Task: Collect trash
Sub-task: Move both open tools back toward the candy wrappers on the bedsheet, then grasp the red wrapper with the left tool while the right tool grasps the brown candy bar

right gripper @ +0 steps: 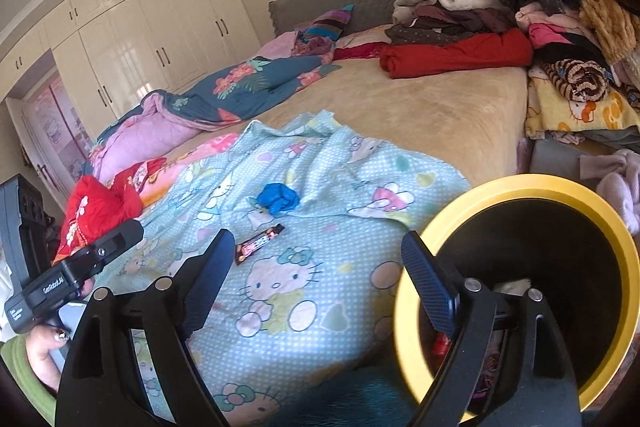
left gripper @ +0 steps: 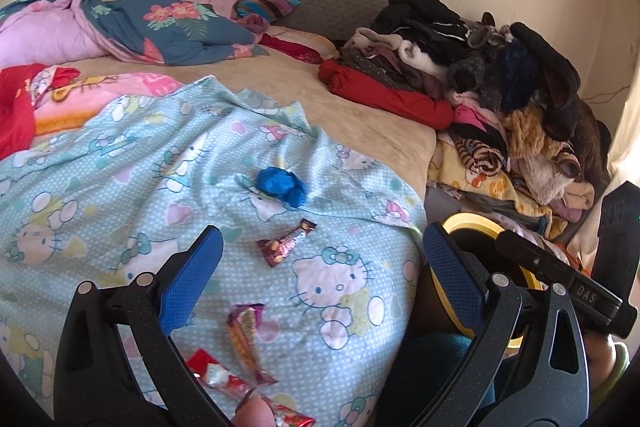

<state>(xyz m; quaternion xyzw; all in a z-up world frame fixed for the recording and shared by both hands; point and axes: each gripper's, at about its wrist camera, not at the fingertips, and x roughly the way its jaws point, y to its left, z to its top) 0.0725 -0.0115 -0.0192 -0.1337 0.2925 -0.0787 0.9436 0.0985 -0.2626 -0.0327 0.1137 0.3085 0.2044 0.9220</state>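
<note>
On the Hello Kitty sheet (left gripper: 100,163) lie a crumpled blue wad (left gripper: 281,185), a dark red candy wrapper (left gripper: 285,242), an orange-pink wrapper (left gripper: 246,341) and a red-silver wrapper (left gripper: 224,379). My left gripper (left gripper: 320,267) is open and empty above the wrappers. My right gripper (right gripper: 316,267) is open and empty; the wad (right gripper: 278,199) and the dark wrapper (right gripper: 258,243) lie ahead of it. A yellow-rimmed black bin (right gripper: 516,187) stands at the bed's right side, behind the right finger, with some trash inside. The bin also shows in the left wrist view (left gripper: 470,221).
A pile of clothes (left gripper: 472,75) fills the bed's far right corner. A floral duvet (left gripper: 160,27) and pink and red blankets (left gripper: 24,107) lie at the left. A bare beige mattress (right gripper: 420,107) lies beyond the sheet. White wardrobes (right gripper: 152,27) stand behind.
</note>
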